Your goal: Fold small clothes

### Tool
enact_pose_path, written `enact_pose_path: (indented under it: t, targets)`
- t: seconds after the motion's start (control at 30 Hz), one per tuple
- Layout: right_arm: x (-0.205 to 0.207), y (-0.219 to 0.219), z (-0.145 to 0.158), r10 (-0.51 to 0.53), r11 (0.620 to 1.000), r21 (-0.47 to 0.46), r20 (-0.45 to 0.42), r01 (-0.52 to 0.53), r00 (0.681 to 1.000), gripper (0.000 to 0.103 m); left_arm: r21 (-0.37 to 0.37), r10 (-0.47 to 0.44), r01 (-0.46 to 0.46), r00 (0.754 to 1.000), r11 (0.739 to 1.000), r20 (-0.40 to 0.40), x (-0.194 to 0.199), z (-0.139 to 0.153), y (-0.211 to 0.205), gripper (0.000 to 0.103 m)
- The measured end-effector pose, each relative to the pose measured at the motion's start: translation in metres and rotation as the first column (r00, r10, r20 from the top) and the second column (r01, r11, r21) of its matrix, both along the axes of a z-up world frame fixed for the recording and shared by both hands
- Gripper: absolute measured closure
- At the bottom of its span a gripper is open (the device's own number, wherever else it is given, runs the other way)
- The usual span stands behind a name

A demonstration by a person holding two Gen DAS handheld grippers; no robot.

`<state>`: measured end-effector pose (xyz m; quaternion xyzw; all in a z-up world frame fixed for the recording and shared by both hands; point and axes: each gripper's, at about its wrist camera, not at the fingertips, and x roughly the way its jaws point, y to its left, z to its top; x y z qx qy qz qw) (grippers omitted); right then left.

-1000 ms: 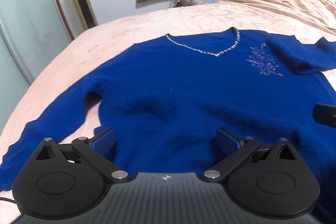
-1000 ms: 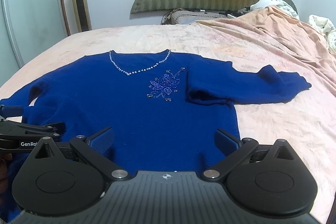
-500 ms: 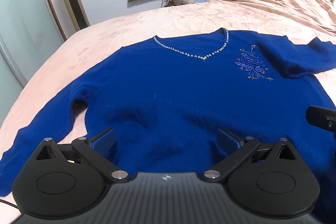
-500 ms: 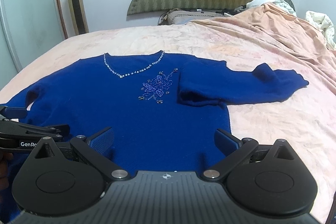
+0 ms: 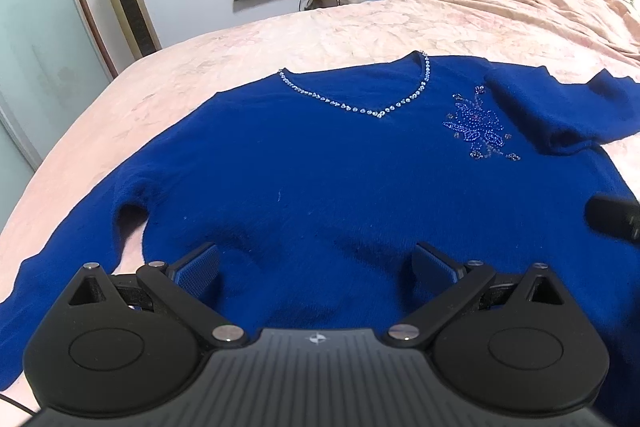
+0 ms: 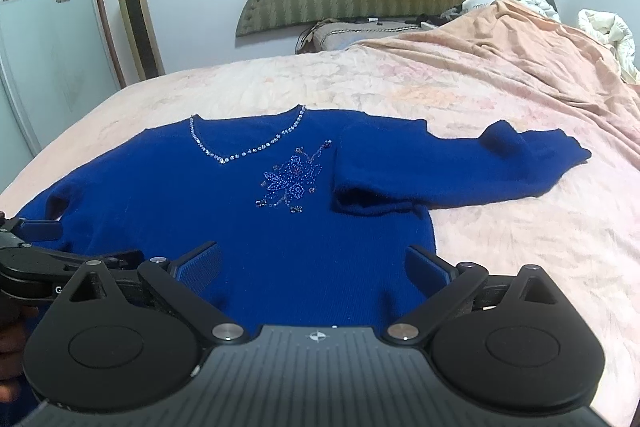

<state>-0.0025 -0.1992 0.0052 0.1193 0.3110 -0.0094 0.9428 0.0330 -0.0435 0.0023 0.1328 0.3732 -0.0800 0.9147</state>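
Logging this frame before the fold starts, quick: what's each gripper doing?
Left gripper: open, holding nothing, over the blue sweater near its hem.
Right gripper: open, holding nothing, over the same hem area.

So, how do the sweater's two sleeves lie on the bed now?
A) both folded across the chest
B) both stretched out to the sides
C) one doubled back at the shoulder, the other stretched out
C: the sweater has its right-hand sleeve doubled back at the shoulder, while the other sleeve lies stretched out.
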Motion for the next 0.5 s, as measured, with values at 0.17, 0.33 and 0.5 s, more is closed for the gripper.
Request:
enact_pose_path:
  t: [0.17, 0.33, 0.5]
  targets:
    - [0.006, -0.002, -0.002, 0.021, 1.000, 0.006, -0.010, -0.021, 1.000, 0.001, -0.038, -0.024, 0.024, 1.000, 0.999, 0.001, 0.003, 0.004, -0.003, 0.000]
    - [0.010, -0.012, 0.000, 0.013, 0.999, 0.047, -0.023, -0.012, 1.000, 0.006, -0.053, -0.058, 0.058, 0.998, 0.997, 0.005, 0.008, 0.005, -0.013, 0.000]
    - [0.016, -0.038, -0.002, -0.108, 0.988, 0.108, -0.033, 0.111, 0.994, 0.005, -0.071, -0.078, 0.078, 0.997, 0.994, -0.007, 0.015, 0.004, -0.019, 0.000]
